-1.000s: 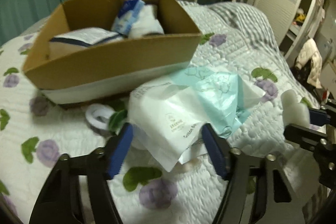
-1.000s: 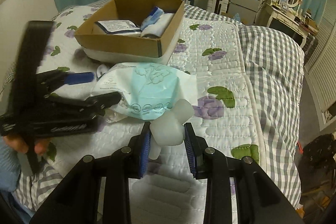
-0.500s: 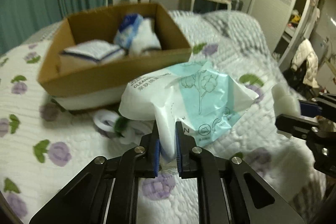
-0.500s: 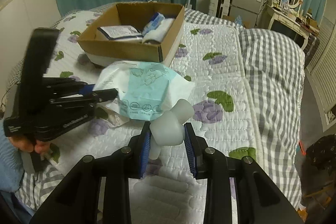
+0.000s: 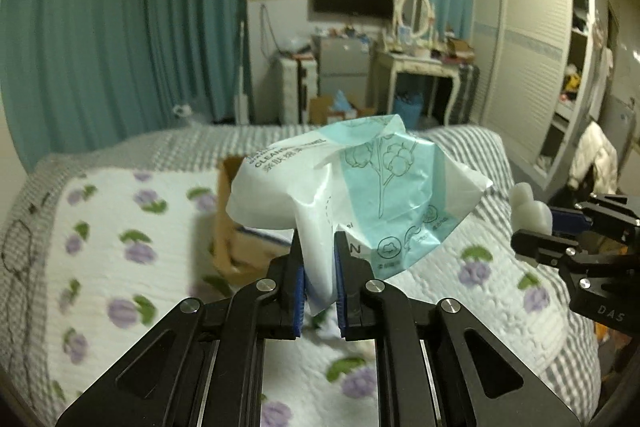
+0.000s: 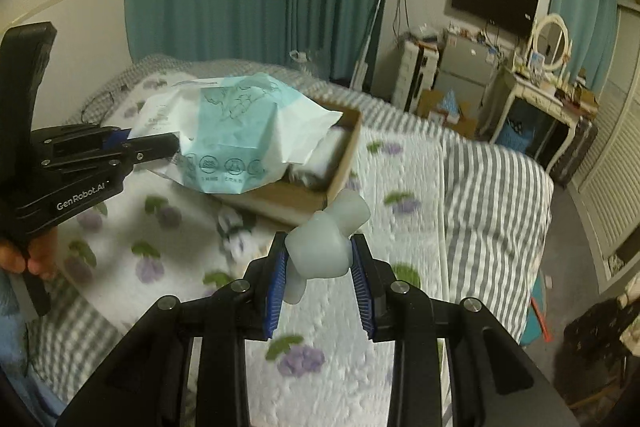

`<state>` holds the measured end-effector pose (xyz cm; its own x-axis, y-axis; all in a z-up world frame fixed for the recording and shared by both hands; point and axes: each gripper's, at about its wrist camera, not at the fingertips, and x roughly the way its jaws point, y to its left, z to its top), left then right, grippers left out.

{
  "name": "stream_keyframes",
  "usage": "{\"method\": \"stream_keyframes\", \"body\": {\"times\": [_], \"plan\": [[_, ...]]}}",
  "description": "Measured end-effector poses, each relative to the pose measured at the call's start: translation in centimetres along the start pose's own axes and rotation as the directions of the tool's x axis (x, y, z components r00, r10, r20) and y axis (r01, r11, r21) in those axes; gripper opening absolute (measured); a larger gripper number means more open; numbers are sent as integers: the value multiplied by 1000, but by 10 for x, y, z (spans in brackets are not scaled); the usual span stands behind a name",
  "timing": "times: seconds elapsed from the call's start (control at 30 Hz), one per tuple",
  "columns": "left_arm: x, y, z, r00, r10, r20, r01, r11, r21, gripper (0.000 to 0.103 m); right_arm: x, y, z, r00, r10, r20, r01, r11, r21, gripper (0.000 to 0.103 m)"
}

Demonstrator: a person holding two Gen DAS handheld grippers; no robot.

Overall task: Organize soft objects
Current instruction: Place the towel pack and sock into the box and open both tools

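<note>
My left gripper (image 5: 318,279) is shut on a white and teal soft tissue pack (image 5: 360,187) and holds it in the air above the bed. The pack also shows in the right wrist view (image 6: 240,135), hanging over the near side of the cardboard box (image 6: 316,187). My right gripper (image 6: 318,267) is shut on a pale white squishy toy (image 6: 324,239), held above the quilt to the right of the box. The toy also shows at the right of the left wrist view (image 5: 530,209). The box (image 5: 230,227) is mostly hidden behind the pack there.
The bed has a white quilt with purple flowers (image 6: 340,315) and a grey checked blanket (image 6: 492,195). Small white items (image 6: 236,231) lie on the quilt near the box. Teal curtains, a dresser with mirror (image 5: 416,55) and a wardrobe stand beyond the bed.
My left gripper closed on the tissue pack and lifted it off the quilt to above the box's edge. My right gripper rose a little, still holding the squishy toy.
</note>
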<state>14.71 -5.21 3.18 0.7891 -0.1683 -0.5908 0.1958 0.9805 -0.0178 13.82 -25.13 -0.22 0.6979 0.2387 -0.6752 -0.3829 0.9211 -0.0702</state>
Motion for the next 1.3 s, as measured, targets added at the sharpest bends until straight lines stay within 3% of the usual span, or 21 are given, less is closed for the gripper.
{"method": "stream_keyframes", "body": {"times": [0.2, 0.47, 0.7, 0.97, 1.2, 1.3], "plan": [[20, 23, 22, 999, 44, 15, -44, 999, 1, 11, 14, 9, 51, 998, -2, 58, 4, 999, -37, 30], [99, 39, 22, 991, 92, -94, -88, 995, 42, 12, 91, 18, 100, 1000, 20, 13, -19, 997, -73, 30], [165, 49, 7, 974, 114, -195, -106, 993, 54, 12, 175, 18, 97, 995, 39, -97, -48, 995, -90, 30], [180, 42, 4, 974, 124, -188, -108, 990, 92, 13, 241, 15, 87, 988, 24, -156, -40, 994, -97, 31], [175, 41, 7, 972, 138, -192, -120, 987, 107, 26, 237, 5, 82, 990, 56, -133, -63, 997, -50, 41], [162, 41, 10, 970, 140, -198, -123, 988, 94, 28, 222, 6, 87, 993, 33, -110, -39, 998, -50, 45]]}}
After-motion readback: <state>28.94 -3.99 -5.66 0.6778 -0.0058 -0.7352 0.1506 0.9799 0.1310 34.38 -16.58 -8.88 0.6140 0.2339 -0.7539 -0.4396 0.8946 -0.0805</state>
